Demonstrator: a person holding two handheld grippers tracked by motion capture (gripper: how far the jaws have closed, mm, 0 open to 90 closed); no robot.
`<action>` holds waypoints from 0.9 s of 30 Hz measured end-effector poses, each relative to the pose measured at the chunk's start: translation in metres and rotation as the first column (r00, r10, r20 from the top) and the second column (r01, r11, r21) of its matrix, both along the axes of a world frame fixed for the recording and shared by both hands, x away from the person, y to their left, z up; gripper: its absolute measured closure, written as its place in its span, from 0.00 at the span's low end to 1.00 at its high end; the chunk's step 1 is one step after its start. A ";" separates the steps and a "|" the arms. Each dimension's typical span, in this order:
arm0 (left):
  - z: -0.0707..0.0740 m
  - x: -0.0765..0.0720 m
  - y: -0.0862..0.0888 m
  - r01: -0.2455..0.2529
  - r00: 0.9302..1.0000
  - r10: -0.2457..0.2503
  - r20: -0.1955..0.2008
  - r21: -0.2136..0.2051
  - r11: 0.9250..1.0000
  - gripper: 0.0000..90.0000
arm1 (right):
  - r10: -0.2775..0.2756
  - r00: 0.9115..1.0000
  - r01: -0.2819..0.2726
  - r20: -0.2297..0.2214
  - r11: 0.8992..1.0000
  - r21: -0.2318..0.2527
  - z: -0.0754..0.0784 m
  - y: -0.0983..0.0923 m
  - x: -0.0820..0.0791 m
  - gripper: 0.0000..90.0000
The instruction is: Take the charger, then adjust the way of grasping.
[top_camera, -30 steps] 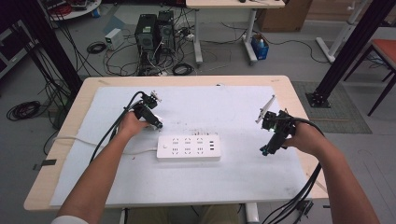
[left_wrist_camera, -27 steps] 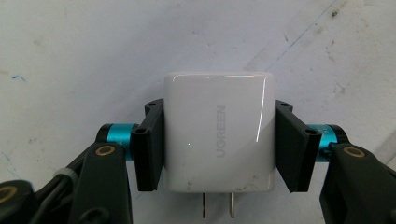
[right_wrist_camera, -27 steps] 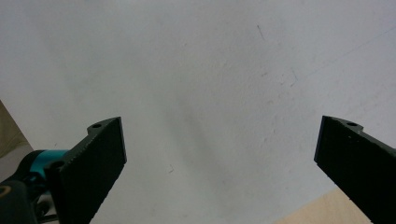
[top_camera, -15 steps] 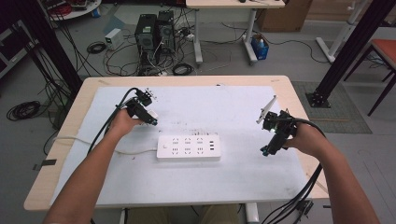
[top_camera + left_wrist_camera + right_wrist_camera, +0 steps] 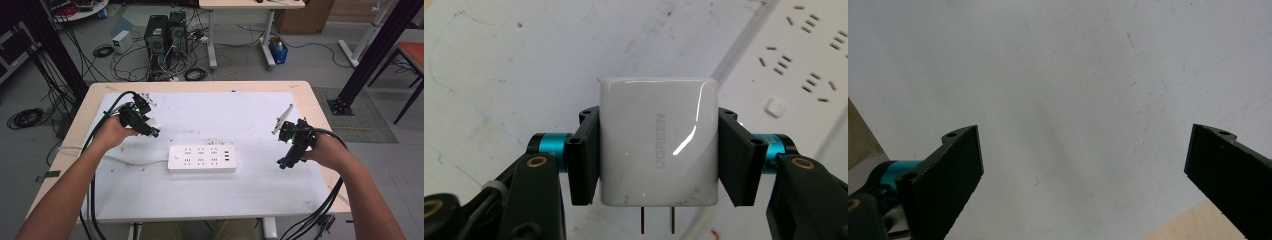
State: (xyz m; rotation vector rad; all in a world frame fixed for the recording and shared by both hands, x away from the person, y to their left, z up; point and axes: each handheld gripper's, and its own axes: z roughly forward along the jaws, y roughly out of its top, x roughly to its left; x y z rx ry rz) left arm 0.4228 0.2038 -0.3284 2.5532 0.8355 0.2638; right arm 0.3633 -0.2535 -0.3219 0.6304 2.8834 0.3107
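White sheeting covers the wooden table (image 5: 320,107), and cables and computer towers litter the floor beyond it. Between the pads of the left gripper (image 5: 658,150) sits a glossy white charger (image 5: 658,142), clamped on its two flat sides, its twin prongs (image 5: 658,221) pointing back toward the hand and its broad face turned to the camera. That hold leaves the prongs free, which I judge is deliberate: the plug end must stay uncovered if it is to go into a socket. Seen from above, the left gripper (image 5: 145,124) carries the charger (image 5: 153,122) above the table's left part, clear of the surface and up-left of the white power strip (image 5: 201,158), which lies flat in the middle with its sockets facing up and its cord running off to the left. The wrist will need turning so the prongs face down over a socket. Over on the right, the right gripper (image 5: 286,161) hovers near the table edge, its jaws standing wide apart with nothing between them, perhaps waiting to steady the strip.
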 end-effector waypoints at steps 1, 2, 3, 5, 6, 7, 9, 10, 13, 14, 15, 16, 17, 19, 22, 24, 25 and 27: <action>0.003 -0.004 0.000 0.011 1.000 -0.011 -0.001 0.000 1.000 0.47 | -0.002 1.000 0.002 -0.002 1.000 -0.003 0.000 0.001 -0.001 0.02; 0.005 -0.007 0.000 0.017 1.000 -0.017 -0.004 -0.006 1.000 0.47 | 0.005 1.000 -0.005 0.002 1.000 -0.005 0.000 0.001 -0.001 0.02; 0.008 -0.010 0.000 0.023 1.000 -0.023 -0.006 -0.009 1.000 0.47 | 0.002 1.000 -0.002 0.003 1.000 -0.006 0.000 0.002 -0.001 0.02; 0.013 -0.017 0.001 0.035 0.999 -0.035 -0.006 -0.016 0.999 0.47 | 0.007 1.000 -0.007 0.003 1.000 -0.010 0.000 0.003 -0.002 0.02; 0.016 -0.020 0.001 0.045 0.999 -0.045 -0.007 -0.012 0.999 0.47 | 0.011 1.000 -0.011 0.006 1.000 -0.012 0.001 0.003 -0.002 0.02; 0.019 -0.023 0.001 0.052 0.999 -0.052 -0.005 -0.014 0.999 0.47 | 0.011 1.000 -0.010 0.007 1.000 -0.012 0.002 0.004 -0.003 0.02; 0.025 -0.029 0.002 0.068 0.998 -0.068 0.001 -0.011 0.998 0.47 | 0.008 1.000 -0.008 0.015 1.000 -0.012 0.003 0.005 -0.003 0.02; 0.027 -0.032 0.002 0.073 0.997 -0.073 0.008 -0.014 0.997 0.47 | 0.013 1.000 -0.012 0.016 1.000 -0.013 0.004 0.005 -0.003 0.02; 0.033 -0.040 0.003 0.076 0.997 -0.075 0.021 -0.028 0.997 0.47 | 0.016 1.000 -0.016 0.020 1.000 -0.015 0.005 0.006 -0.004 0.02; 0.035 -0.041 0.004 0.088 0.996 -0.087 0.019 -0.015 0.996 0.47 | 0.013 1.000 -0.013 0.018 1.000 -0.018 0.006 0.007 -0.005 0.02; 0.036 -0.043 0.004 0.089 0.996 -0.088 0.021 -0.010 0.996 0.47 | 0.011 1.000 -0.011 0.018 1.000 -0.019 0.006 0.007 -0.005 0.02; 0.036 -0.044 0.004 0.094 0.995 -0.094 0.022 -0.004 0.996 0.47 | 0.016 1.000 -0.015 0.022 1.000 -0.021 0.006 0.007 -0.004 0.02; 0.037 -0.045 0.004 0.095 0.995 -0.095 0.020 0.000 0.995 0.47 | 0.012 1.000 -0.012 0.020 1.000 -0.025 0.005 0.008 -0.005 0.02; 0.036 -0.048 0.003 0.092 0.996 -0.092 0.022 -0.003 0.996 0.47 | 0.015 1.000 -0.015 0.023 0.999 -0.032 0.005 0.010 -0.005 0.02; 0.036 -0.048 0.002 0.096 0.995 -0.096 0.019 0.000 0.995 0.47 | 0.019 0.999 -0.018 0.026 0.999 -0.031 0.005 0.011 -0.006 0.02; 0.036 -0.048 0.001 0.100 0.995 -0.100 0.018 -0.001 0.995 0.47 | 0.019 0.999 -0.018 0.033 0.999 -0.030 0.006 0.011 -0.006 0.02; 0.037 -0.047 0.000 0.107 0.994 -0.107 0.017 0.004 0.994 0.47 | 0.011 0.999 -0.010 0.035 1.000 -0.030 0.006 0.011 -0.006 0.02; 0.037 -0.048 -0.003 0.116 0.993 -0.116 0.017 0.001 0.993 0.47 | 0.007 0.999 -0.006 0.045 1.000 -0.030 0.007 0.011 -0.007 0.02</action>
